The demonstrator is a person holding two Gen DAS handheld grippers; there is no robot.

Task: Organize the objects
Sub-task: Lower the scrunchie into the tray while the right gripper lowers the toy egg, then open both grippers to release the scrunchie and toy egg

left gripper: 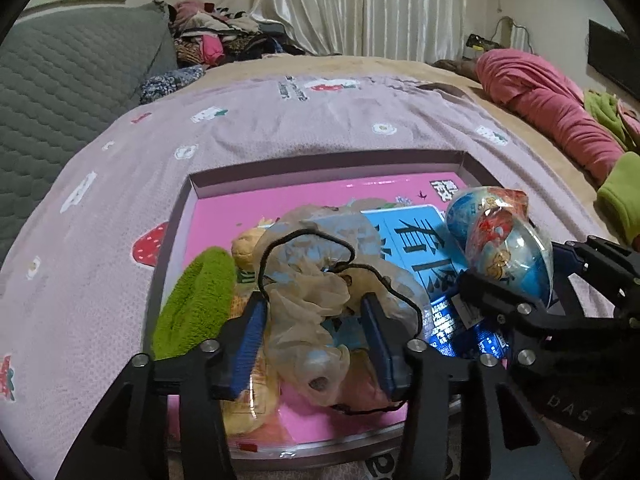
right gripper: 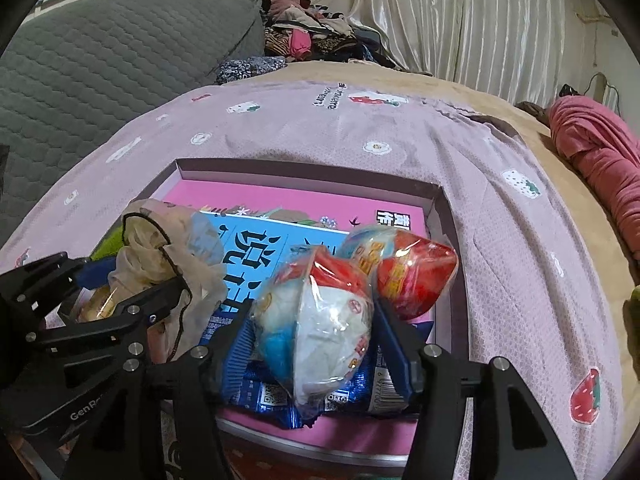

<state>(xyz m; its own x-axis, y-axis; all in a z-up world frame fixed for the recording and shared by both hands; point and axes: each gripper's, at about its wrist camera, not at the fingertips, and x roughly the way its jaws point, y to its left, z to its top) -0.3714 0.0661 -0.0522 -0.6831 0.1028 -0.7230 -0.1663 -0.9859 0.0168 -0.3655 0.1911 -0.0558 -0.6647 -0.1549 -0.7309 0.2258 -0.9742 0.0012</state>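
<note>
Both grippers stand over the pink tray [left gripper: 188,216] on the bed, and the step in hand looks like the set-down: things are being let go into the tray.

In the left wrist view, the left gripper [left gripper: 316,340] sits low in the frame with its jaws partly apart around the crumpled pouch [left gripper: 308,288], a sheer beige bag with a black cord. A gap shows between the left pad and the cloth; the right pad is just beside it, and whether it presses I cannot tell. The pouch lies on the tray's contents, beside a green cloth [left gripper: 196,300] at lower left.

In the right wrist view, the right gripper [right gripper: 316,340] has its jaws a little open on either side of a wrapped toy egg [right gripper: 320,320], white and blue, lower centre. The pads look close to the wrapper, hardly clear of it. The egg rests on blue packets [right gripper: 352,394], with a red egg [right gripper: 412,276] just behind it.

Next move, as I judge it: widen both jaws until the pads are clear, then draw back without snagging cord or wrapper.
</note>
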